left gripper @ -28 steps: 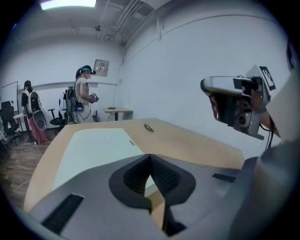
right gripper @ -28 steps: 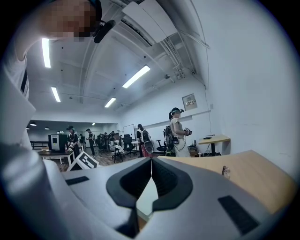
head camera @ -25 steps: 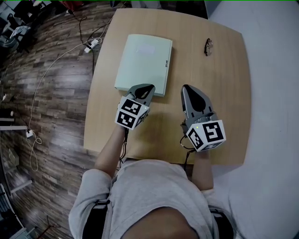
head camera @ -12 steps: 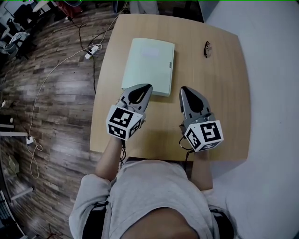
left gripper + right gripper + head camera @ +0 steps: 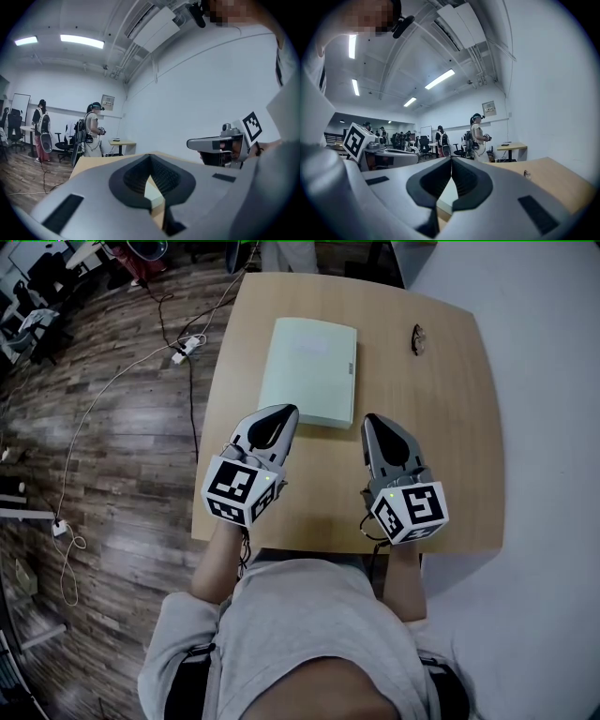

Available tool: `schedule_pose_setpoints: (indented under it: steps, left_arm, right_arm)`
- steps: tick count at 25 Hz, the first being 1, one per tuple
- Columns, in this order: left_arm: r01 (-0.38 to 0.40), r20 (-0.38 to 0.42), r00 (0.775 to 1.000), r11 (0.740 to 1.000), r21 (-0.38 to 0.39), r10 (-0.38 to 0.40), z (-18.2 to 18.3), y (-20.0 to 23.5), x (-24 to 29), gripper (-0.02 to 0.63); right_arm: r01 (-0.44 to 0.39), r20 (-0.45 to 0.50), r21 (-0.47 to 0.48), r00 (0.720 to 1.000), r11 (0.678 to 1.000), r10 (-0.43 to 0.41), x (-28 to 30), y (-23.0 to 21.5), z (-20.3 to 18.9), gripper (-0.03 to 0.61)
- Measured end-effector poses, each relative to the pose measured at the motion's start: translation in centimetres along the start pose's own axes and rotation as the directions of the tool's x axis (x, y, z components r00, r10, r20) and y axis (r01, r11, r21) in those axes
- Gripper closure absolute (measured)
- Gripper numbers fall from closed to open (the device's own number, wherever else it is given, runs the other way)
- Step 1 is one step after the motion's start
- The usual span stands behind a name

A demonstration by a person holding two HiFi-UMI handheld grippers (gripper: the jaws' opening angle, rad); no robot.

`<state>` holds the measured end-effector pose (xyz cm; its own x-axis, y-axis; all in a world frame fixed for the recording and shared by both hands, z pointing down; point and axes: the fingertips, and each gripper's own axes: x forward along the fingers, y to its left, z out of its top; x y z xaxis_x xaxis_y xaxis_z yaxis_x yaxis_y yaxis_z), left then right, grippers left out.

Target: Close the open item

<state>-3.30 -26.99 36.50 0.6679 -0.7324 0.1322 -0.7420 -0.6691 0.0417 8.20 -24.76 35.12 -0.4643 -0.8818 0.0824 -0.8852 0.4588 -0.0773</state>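
A pale green flat case point(image 5: 309, 371) lies closed on the wooden table point(image 5: 450, 427), toward its far left. My left gripper point(image 5: 281, 413) is shut and holds nothing; it hovers just short of the case's near edge. My right gripper point(image 5: 373, 420) is shut too, empty, to the right of the case's near corner. In the left gripper view the closed jaw tips point(image 5: 150, 157) point level over the table, with the right gripper point(image 5: 215, 143) beside them. The right gripper view shows its jaw tips point(image 5: 451, 159) meeting and the left gripper point(image 5: 389, 157) at its left.
A small dark object point(image 5: 417, 336) rests near the table's far right edge. Cables and a power strip point(image 5: 186, 345) lie on the wooden floor to the left. Several people stand by desks point(image 5: 96, 133) farther off in the room.
My left gripper has drawn back off the case's near edge toward the person and risen. The right gripper has shifted only slightly. The case lies as before.
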Motion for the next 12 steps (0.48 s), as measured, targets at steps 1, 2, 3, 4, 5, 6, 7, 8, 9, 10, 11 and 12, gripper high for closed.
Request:
schedule_pose_setpoints:
  steps: [1,2,3,4,5,6,7,8,9,10,11,12]
  left_arm:
    - [-0.002,0.002,1.0,1.0,0.001,0.002,0.0,0.2,-0.5,0.598]
    - [-0.003,0.003,1.0,1.0,0.004,0.003,-0.1,0.3,-0.9,0.598]
    - [-0.004,0.004,1.0,1.0,0.006,0.004,-0.2,0.4,-1.3,0.598]
    - [-0.003,0.007,1.0,1.0,0.006,0.003,-0.3,0.5,-1.7,0.598]
    - [-0.001,0.011,1.0,1.0,0.004,0.001,-0.3,0.5,-2.2,0.598]
    - [0.003,0.017,1.0,1.0,0.001,-0.003,-0.1,0.6,-2.7,0.598]
    - [0.006,0.023,1.0,1.0,0.0,-0.007,0.0,0.6,-3.3,0.598]
    - [0.009,0.029,1.0,1.0,0.002,-0.009,0.2,0.7,-3.8,0.598]
    - [0.01,0.034,0.999,1.0,0.004,-0.011,0.3,0.8,-4.3,0.598]
    - [0.011,0.039,0.999,1.0,0.005,-0.011,0.3,0.9,-4.7,0.598]
    - [0.011,0.045,0.999,1.0,0.004,-0.011,0.4,0.9,-5.0,0.598]
    - [0.011,0.052,0.999,1.0,0.002,-0.011,0.4,1.0,-5.5,0.598]
  right_arm:
    - [0.004,0.003,-0.001,1.0,1.0,-0.004,-0.1,0.4,0.0,0.569]
    - [0.008,0.005,-0.002,1.0,1.0,-0.008,-0.2,0.7,0.0,0.569]
    - [0.012,0.007,-0.004,1.0,1.0,-0.012,-0.3,1.0,0.0,0.569]
    - [0.016,0.009,-0.005,1.0,1.0,-0.016,-0.5,1.4,0.0,0.569]
    - [0.021,0.011,-0.007,1.0,1.0,-0.021,-0.6,1.7,0.1,0.569]
    - [0.026,0.012,-0.01,1.0,1.0,-0.026,-0.8,2.1,0.2,0.569]
    - [0.03,0.014,-0.012,0.999,0.999,-0.03,-1.0,2.6,0.3,0.569]
    - [0.034,0.016,-0.014,0.999,0.999,-0.034,-1.1,3.0,0.4,0.569]
    - [0.038,0.018,-0.016,0.999,0.999,-0.038,-1.3,3.4,0.5,0.569]
    - [0.041,0.02,-0.017,0.999,0.999,-0.04,-1.3,3.8,0.5,0.569]
    - [0.043,0.023,-0.018,0.999,0.999,-0.043,-1.4,4.2,0.5,0.569]
    - [0.046,0.026,-0.02,0.999,0.999,-0.046,-1.6,4.5,0.5,0.569]
